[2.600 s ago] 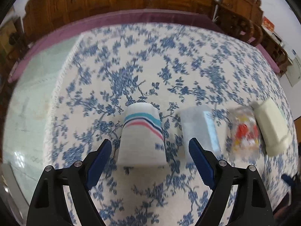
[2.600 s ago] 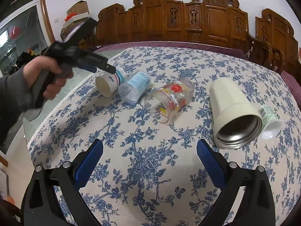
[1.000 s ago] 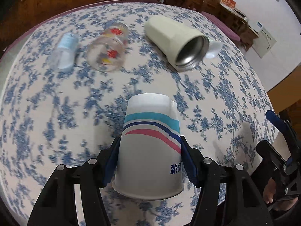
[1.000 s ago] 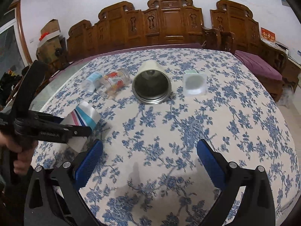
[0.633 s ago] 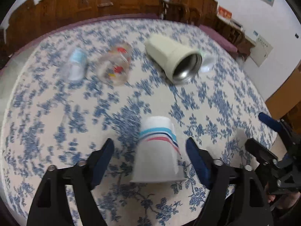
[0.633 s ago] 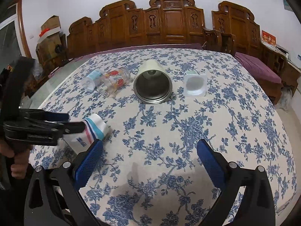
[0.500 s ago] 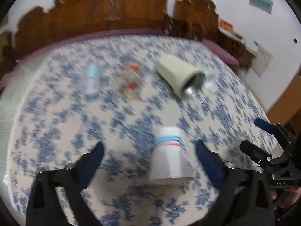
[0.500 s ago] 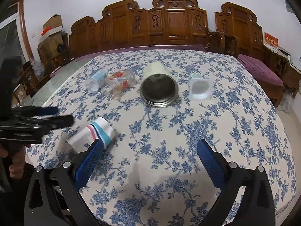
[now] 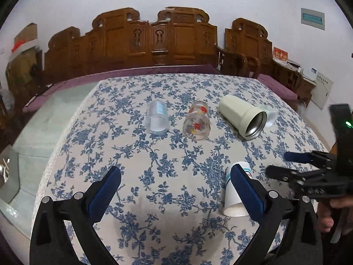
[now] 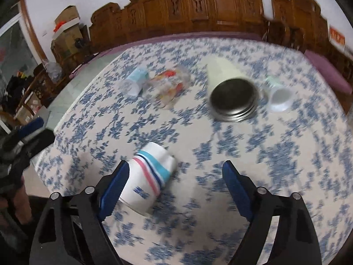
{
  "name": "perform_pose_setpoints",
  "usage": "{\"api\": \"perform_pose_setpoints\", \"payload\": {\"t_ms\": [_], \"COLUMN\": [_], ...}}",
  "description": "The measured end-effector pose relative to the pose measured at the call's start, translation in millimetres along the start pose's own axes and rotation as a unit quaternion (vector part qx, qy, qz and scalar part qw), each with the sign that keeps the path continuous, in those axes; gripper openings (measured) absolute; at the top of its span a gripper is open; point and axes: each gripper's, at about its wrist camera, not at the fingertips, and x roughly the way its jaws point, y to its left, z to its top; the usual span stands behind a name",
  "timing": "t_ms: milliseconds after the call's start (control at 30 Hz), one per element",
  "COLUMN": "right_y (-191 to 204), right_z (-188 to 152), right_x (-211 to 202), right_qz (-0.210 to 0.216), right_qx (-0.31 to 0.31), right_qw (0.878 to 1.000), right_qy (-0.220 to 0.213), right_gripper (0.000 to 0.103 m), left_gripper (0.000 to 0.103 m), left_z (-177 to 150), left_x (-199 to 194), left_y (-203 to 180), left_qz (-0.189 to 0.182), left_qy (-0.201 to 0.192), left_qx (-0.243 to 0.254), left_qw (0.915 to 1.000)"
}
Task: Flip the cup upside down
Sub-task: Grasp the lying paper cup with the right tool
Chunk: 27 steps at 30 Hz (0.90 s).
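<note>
Released paper cup point(image 9: 235, 193) now inverted on tablecloth point(image 9: 154, 154), left tool point(image 9: 174, 186) and right tool point(image 10: 174, 177) both wide, empty.

Paper cup point(image 9: 234, 195) before glass point(image 9: 197, 121) (on tablecloth point(image 9: 136, 154))

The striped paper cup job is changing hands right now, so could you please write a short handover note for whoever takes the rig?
Left gripper: open, holding nothing.
Right gripper: open, holding nothing; the view is motion-blurred.
Striped paper cup: standing mouth down on the floral tablecloth near its front edge, beside the left gripper's right finger, apparently free of both grippers.
Done: this cup is flipped.
Left: the clear plastic cup, printed glass, cream steel tumbler and small white cup lie on their sides; flip them if wanted.
</note>
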Motion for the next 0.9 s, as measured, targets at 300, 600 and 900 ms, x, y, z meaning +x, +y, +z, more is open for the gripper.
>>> {"api": "perform_pose_setpoints", "payload": {"t_ms": [300,600,900], "right_y": [8,4,-7], "right_z": [8,10,17], "right_x": [50,75,81], "right_qz": [0.024,0.037,0.064], "right_qx": [0.076,0.136,0.171], "right_qw": [0.993,0.981,0.972], "right_qy": [0.089,0.132,0.147], "right_gripper": [0.084,0.081,0.063], "left_gripper": [0.095,0.095,0.095], "left_z": [-7,-9,-10], "left_x": [5,7,8], "left_y": [11,19,24], "left_qz": [-0.014,-0.014,-0.016], "left_qy": [0.012,0.014,0.016], "left_qx": [-0.015,-0.028,-0.036], "left_qw": [0.9997,0.9994,0.9991]}}
